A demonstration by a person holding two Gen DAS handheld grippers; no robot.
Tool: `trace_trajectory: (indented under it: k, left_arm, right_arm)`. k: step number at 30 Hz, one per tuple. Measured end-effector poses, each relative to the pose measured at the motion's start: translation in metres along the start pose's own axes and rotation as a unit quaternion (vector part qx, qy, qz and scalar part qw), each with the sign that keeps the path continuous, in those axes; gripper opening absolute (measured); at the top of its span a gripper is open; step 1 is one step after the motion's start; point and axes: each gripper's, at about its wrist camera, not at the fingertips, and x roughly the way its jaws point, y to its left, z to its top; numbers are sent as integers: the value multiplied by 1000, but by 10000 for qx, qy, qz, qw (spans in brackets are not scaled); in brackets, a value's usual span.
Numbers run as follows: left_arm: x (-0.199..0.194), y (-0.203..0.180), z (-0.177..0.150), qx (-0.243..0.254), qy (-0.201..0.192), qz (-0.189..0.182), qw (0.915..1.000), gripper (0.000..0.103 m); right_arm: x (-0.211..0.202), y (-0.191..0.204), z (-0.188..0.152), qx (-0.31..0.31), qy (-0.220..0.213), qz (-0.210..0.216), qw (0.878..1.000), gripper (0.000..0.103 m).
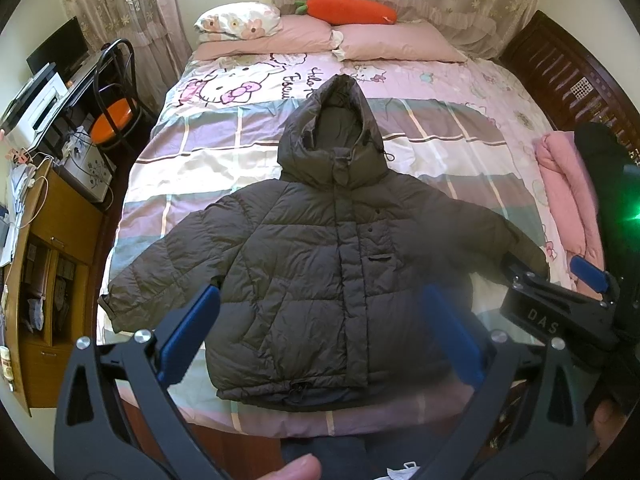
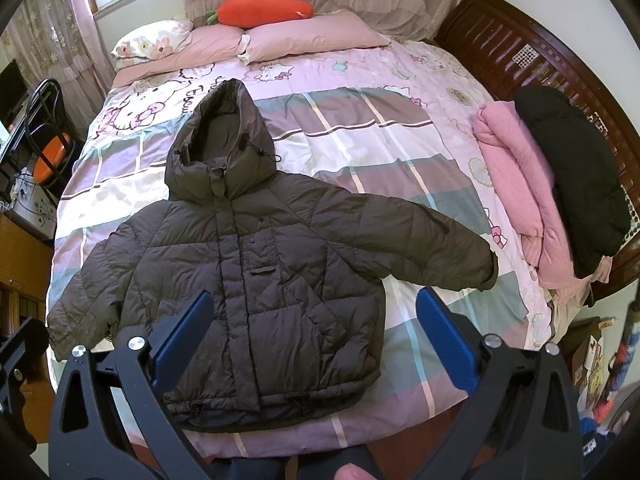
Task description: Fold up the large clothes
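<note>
Fold not begun: puffer jacket (image 1: 320, 264) lies flat, face up, near edge of the bed (image 1: 460, 152), hood toward the far pillows, both sleeves spread out.

Left to right:
- Left sleeve (image 1: 160, 272): cuff near the left bed edge. Left gripper (image 1: 320, 336) hovers above the hem, jaws at full spread, nothing in them.
- Right gripper (image 2: 312, 332): likewise wide apart, empty, above the lower right panel.
- Right sleeve (image 2: 432, 244): cuff stops short of the pink bundle.

My read on doing it well: pinch each cuff through the padding, not just the slick shell; bring sleeves across the chest one by one, press the air out, then fold hood down.

Count: 1 jacket spread, 2 sleeves, 1 hood; 3 pillows, 1 carrot plush (image 2: 260, 10); at right 1 pink garment (image 2: 520, 176), 1 black garment (image 2: 576, 168).
</note>
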Motion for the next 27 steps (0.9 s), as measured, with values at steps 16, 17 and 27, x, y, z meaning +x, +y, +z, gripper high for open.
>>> trace_trajectory:
  k: [16, 17, 27]
  left_arm:
    - [0, 0, -1, -2, 25, 4, 10000, 101]
    - [0, 0, -1, -4, 30, 1, 10000, 101]
    - [0, 0, -1, -1, 36, 3, 10000, 101]
  right_arm:
    - [6, 2, -5, 9, 55, 32, 10000, 101]
    - [8, 2, -5, 13, 59, 35, 10000, 101]
    - [9, 2, -5, 19, 72, 44, 10000, 101]
